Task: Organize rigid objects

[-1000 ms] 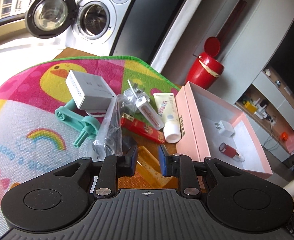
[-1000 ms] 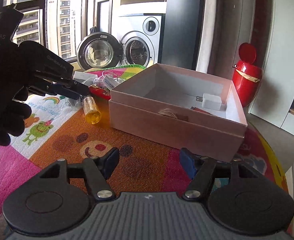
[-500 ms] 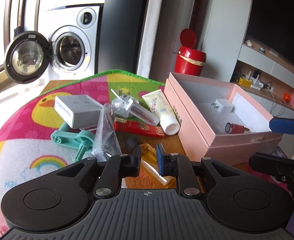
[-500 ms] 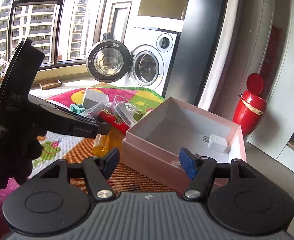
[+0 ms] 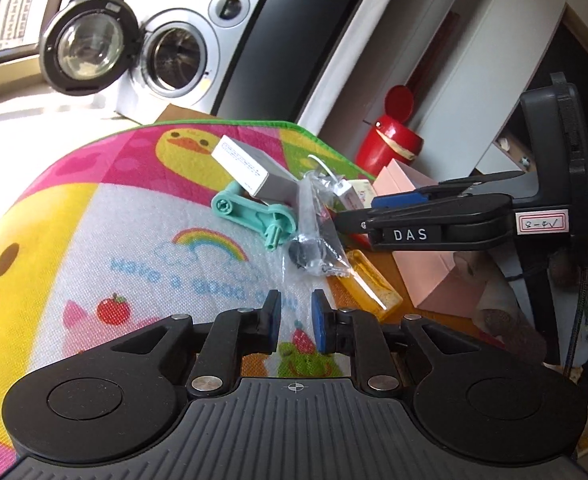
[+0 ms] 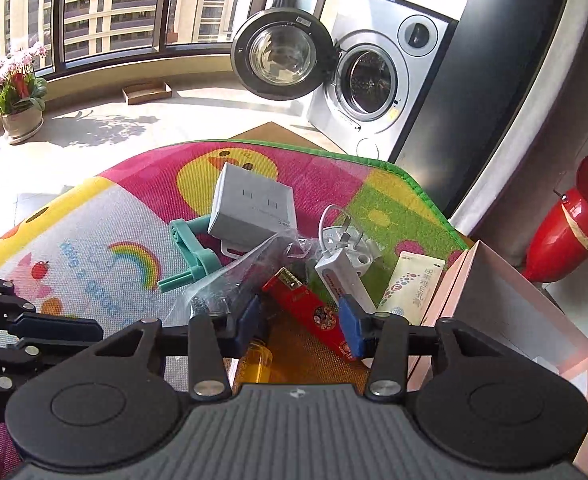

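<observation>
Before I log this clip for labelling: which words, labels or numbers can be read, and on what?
"DAS": on the right gripper.
Handwritten sticker on that gripper: unclear.
"Have a good": on the play mat.
Cream tube, red box, grey box: print too small.

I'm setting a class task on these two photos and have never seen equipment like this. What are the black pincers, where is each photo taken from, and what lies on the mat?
No robot here: a person holds a two-finger gripper in each hand, with a wide-angle camera looking along its fingers. One photo is from the left gripper, one from the right gripper. Both are open and hold nothing. On the play mat lies a pile: a grey box, a teal plastic part, a clear bag, a red packet, a white charger, a cream tube and an amber bottle. A pink box stands beside them. The right gripper hovers over the red packet.
</observation>
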Demonstrator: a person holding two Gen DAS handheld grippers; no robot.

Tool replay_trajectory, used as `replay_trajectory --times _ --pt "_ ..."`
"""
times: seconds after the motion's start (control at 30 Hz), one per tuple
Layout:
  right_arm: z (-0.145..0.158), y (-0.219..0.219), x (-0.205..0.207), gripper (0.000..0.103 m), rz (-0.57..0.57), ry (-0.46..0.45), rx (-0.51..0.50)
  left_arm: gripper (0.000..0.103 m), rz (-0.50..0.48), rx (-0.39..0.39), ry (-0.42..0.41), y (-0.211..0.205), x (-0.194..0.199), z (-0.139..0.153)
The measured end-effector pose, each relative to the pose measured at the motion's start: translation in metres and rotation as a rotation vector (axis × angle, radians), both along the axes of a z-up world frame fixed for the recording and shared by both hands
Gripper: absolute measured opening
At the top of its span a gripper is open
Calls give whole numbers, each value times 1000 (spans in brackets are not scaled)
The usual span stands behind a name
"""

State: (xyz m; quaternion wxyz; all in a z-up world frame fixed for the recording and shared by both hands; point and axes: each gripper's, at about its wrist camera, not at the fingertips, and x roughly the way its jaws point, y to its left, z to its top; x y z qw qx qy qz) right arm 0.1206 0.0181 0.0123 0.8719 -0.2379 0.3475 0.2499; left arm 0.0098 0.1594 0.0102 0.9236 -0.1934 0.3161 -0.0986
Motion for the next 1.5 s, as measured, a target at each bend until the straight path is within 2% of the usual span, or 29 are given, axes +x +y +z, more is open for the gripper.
replay_trajectory --times 0.2,0.3,0.37,0.43,0.47,0.6,0.7,0.83,0.87,0.9,0.97,1.1,1.23,1.27,1.37,1.5 --pt "-12 6 33 44 -57 136 24 18 -29 -35 9 4 -3 -5" --pt "-16 2 29 43 -58 143 28 18 -40 -38 8 0 -5 -4" --pt "-13 -2 19 37 -45 158 51 18 -44 -38 3 -1 -6 -2" --pt "-13 -6 7 25 0 232 91 18 -41 -31 3 -1 -7 0" --pt "-14 -9 1 23 5 263 108 18 -37 -28 4 -1 -7 0" --pt "-13 -26 -29 24 40 271 164 18 -19 -22 16 0 -8 1" --pt "-12 -39 -47 24 49 254 170 18 -2 -25 37 2 -6 0" --pt "-5 -53 -59 28 91 322 248 18 -15 -42 41 -2 -7 2" --pt "0 -53 -60 28 101 300 258 18 -20 -41 39 -4 -7 3" --pt "10 -52 -60 28 99 240 253 18 -26 -38 39 -7 -7 3" --pt "22 -43 -45 31 62 176 216 18 -35 -33 40 -10 -7 3" --pt "16 -21 17 31 -64 225 151 18 -59 -43 45 -16 -11 3" --pt "2 -5 56 28 -150 223 104 18 -112 -79 86 -17 -24 6" --pt "-1 -5 64 25 -165 249 112 18 -137 -95 98 -17 -29 7" --pt "-10 -16 75 24 -221 339 193 18 -211 -107 126 -21 -38 11" --pt "-14 -32 57 22 -206 443 248 18 -282 -167 183 -30 -38 3"
